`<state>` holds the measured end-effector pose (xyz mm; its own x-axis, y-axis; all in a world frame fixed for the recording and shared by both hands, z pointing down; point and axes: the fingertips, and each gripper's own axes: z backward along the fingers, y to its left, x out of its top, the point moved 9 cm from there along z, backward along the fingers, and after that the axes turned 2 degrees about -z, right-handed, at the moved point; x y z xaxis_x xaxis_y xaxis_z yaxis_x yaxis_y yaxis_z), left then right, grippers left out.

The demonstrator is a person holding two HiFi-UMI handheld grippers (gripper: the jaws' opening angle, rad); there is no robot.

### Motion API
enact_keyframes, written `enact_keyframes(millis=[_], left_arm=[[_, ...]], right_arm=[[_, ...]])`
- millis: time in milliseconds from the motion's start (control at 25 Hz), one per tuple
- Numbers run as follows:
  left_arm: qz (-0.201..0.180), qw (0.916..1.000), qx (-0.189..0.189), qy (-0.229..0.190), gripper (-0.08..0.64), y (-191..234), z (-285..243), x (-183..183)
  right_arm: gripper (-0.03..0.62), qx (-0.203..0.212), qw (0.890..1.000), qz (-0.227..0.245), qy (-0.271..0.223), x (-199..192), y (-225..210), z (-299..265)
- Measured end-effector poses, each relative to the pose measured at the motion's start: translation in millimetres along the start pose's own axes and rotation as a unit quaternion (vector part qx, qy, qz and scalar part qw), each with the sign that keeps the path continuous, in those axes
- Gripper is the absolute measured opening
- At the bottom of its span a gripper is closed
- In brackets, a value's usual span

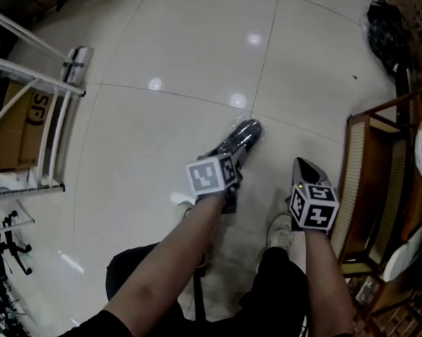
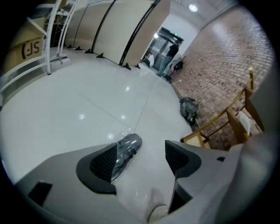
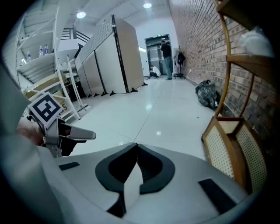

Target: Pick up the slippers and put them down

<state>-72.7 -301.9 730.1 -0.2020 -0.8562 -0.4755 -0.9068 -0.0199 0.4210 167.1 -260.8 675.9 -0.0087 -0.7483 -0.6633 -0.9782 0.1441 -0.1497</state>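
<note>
A broad stretch of bare white floor (image 1: 171,125) is left open ahead and out to the left. The left edge is hemmed in by a white metal rack (image 1: 37,75) with a cardboard box (image 1: 19,129) behind it. The right side is closed off by a wooden shelf unit (image 1: 352,188) set along the brick wall (image 2: 218,57). One wrapped slipper (image 1: 242,141) is seen lying mid-floor, and a dark bag (image 1: 386,29) farther along the wall.
</note>
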Motion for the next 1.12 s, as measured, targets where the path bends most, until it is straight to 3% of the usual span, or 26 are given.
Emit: enact_keyframes(millis=[160,320,400,480,600,840,920,1120], left_arm=[[-0.08,0.9937,-0.04,-0.068,0.348,-29.0,59.6,52.4],[-0.111,0.9806,-0.074,-0.144,0.345,-53.7,141.9,81.5],[-0.125,0.9699,-0.108,-0.179,0.344,-66.1,186.2,85.9],[-0.143,0.954,-0.139,-0.224,0.343,-77.4,230.5,95.7],[-0.183,0.9308,-0.149,-0.279,0.342,-92.5,278.8,109.8],[-0.222,0.9163,-0.144,-0.301,0.322,-108.2,340.3,86.7],[-0.24,0.9045,-0.141,-0.323,0.313,-114.9,361.5,79.2],[-0.263,0.8664,-0.135,-0.403,0.165,-119.9,418.7,47.3]], right_arm=[[0.011,-0.021,0.998,0.012,-0.054,42.4,2.2,48.9],[0.011,-0.03,0.994,0.027,-0.103,74.7,18.8,116.7],[0.011,-0.026,0.991,0.023,-0.128,79.3,29.1,153.6],[0.011,-0.026,0.987,0.024,-0.16,86.9,39.9,186.1],[0.011,-0.028,0.977,0.036,-0.208,104.9,52.1,222.7],[0.011,-0.026,0.965,0.059,-0.253,97.8,79.0,288.3],[0.011,-0.028,0.958,0.068,-0.277,93.3,80.8,311.8],[0.011,-0.025,0.936,0.088,-0.34,62.6,88.4,374.4]])
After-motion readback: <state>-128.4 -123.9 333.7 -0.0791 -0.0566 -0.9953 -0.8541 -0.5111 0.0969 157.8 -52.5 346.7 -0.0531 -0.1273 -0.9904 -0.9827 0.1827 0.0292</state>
